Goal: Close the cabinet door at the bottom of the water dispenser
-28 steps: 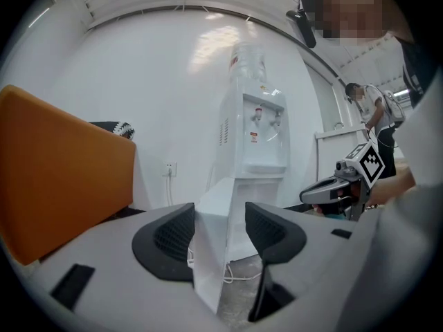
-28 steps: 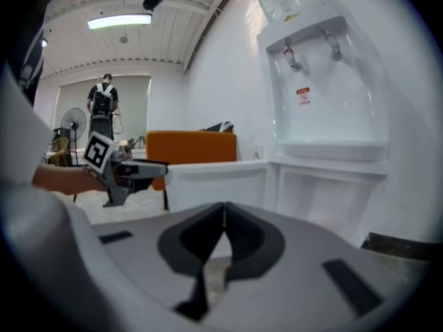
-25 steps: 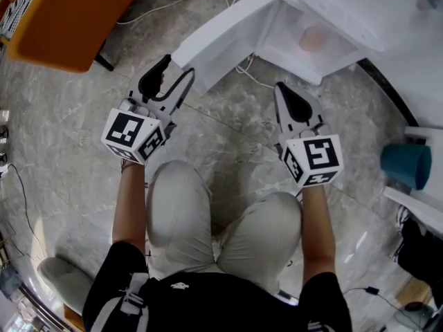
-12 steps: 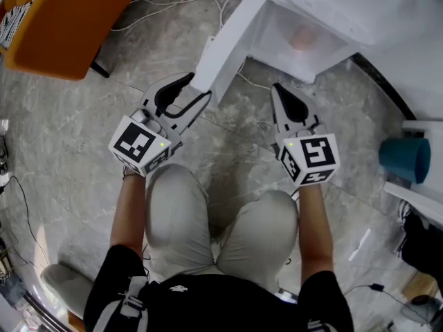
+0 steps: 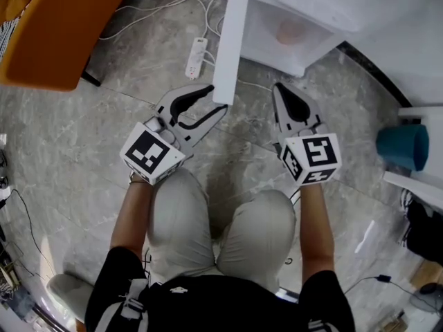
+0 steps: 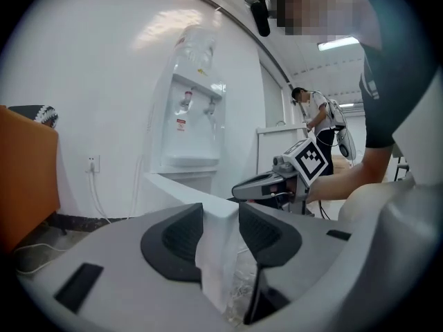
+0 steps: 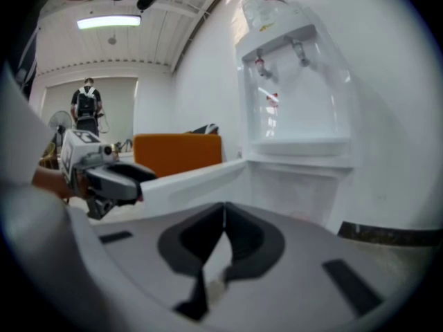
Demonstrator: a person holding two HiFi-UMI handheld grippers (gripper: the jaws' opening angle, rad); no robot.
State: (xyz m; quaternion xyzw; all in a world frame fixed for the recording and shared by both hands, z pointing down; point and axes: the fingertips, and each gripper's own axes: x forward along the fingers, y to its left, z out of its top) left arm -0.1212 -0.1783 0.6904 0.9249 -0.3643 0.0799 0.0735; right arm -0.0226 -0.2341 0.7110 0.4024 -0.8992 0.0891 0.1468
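The white cabinet door (image 5: 230, 40) at the foot of the water dispenser (image 5: 311, 5) stands open, its free edge pointing at me. My left gripper (image 5: 218, 99) straddles that edge. In the left gripper view the door (image 6: 181, 189) fills the gap between the two dark pads (image 6: 173, 237), which touch it on both sides; the jaws have just been closing on it. My right gripper (image 5: 279, 90) hovers to the right of the door, in front of the open compartment, shut and empty. The right gripper view shows its pads (image 7: 239, 237) meeting, with the door (image 7: 201, 177) to the left.
An orange chair (image 5: 62, 26) stands at the upper left. A white power strip (image 5: 195, 55) with cables lies on the marble floor left of the door. A blue cup (image 5: 401, 147) sits at the right edge. My knees (image 5: 208, 220) are just below the grippers.
The left gripper has moved right, and the door has swung with it from slanting left to pointing straight at me. Its jaws have narrowed onto the door's edge. The right gripper shifted slightly.
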